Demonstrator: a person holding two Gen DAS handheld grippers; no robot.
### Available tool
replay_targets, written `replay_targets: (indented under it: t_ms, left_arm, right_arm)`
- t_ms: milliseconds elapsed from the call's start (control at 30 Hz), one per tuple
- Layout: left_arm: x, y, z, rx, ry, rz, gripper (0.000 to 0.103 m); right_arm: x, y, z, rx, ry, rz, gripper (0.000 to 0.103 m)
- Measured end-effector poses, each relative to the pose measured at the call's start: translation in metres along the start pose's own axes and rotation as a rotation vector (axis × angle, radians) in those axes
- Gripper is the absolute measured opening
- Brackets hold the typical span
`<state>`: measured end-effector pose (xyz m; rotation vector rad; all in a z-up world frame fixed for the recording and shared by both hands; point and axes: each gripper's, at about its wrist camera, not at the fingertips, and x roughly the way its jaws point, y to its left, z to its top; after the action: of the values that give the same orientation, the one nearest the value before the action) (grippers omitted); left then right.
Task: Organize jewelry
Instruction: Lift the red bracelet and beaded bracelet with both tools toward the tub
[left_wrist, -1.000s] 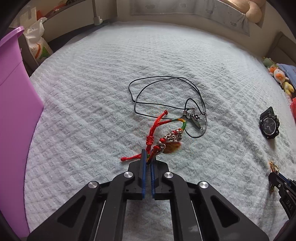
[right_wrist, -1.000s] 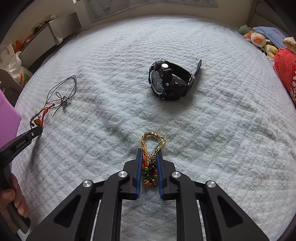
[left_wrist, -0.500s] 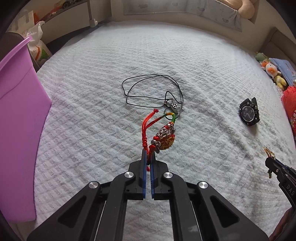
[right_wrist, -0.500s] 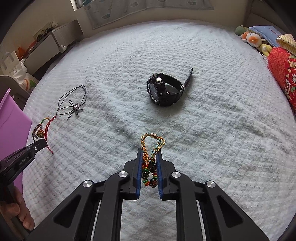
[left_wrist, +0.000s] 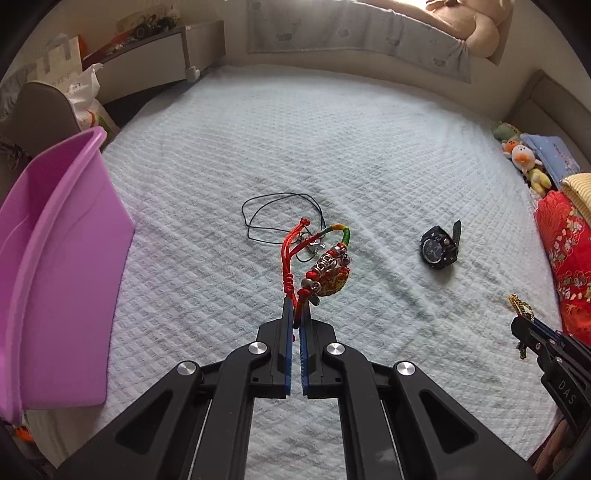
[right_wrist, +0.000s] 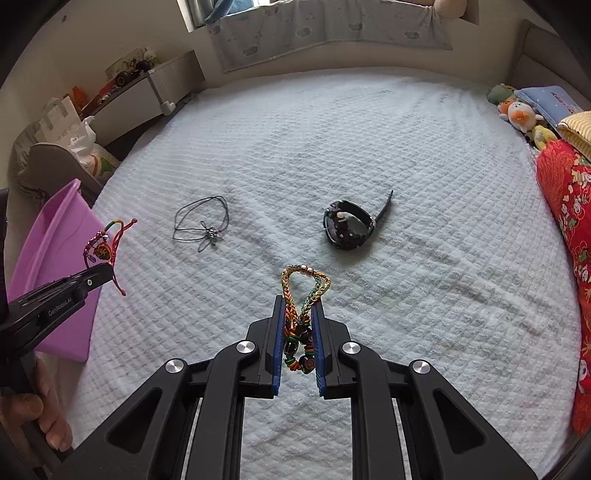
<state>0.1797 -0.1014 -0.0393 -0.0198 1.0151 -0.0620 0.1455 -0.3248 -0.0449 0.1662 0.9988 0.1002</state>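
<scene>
My left gripper (left_wrist: 294, 306) is shut on a red cord bracelet (left_wrist: 325, 269) with silver beads and a charm, which dangles above the white bedspread (left_wrist: 332, 155). The same bracelet (right_wrist: 101, 247) hangs from that gripper at the left edge of the right wrist view. My right gripper (right_wrist: 298, 314) is shut on a braided multicoloured bracelet (right_wrist: 304, 286), held up off the bed. A black cord necklace (right_wrist: 201, 223) with a small pendant and a black wristwatch (right_wrist: 347, 225) lie on the bedspread. The necklace (left_wrist: 266, 218) lies behind the hanging bracelet in the left wrist view.
A purple plastic bin (left_wrist: 55, 258) stands at the bed's left edge. A red patterned cushion (right_wrist: 569, 221) and plush toys (right_wrist: 517, 114) line the right side. A shelf (right_wrist: 147, 88) and a bag (left_wrist: 88, 99) stand beyond the far left. A hand (right_wrist: 40, 413) grips the left handle.
Both grippers have risen, each lifting its bracelet off the bedspread. The necklace and watch stay on the bed and look smaller and farther away.
</scene>
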Motion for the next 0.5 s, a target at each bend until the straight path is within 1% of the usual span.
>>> replay_targets:
  t_ms: [133, 233, 367, 500]
  left_arm:
    - [-0.037, 0.004, 0.007, -0.042, -0.006, 0.015, 0.004]
    - [-0.066, 0.012, 0.012, -0.098, -0.009, 0.032, 0.004]
    - [-0.099, 0.026, 0.015, -0.154, -0.039, 0.077, 0.004]
    - [-0.129, 0.048, 0.014, -0.218, -0.067, 0.124, 0.004]
  right_arm:
    - [-0.032, 0.021, 0.015, -0.09, -0.019, 0.041, 0.014]
    - [-0.05, 0.035, 0.029, -0.156, -0.024, 0.08, 0.014]
    - [-0.069, 0.056, 0.045, -0.24, -0.034, 0.145, 0.014]
    - [-0.079, 0.08, 0.059, -0.298, -0.039, 0.219, 0.014]
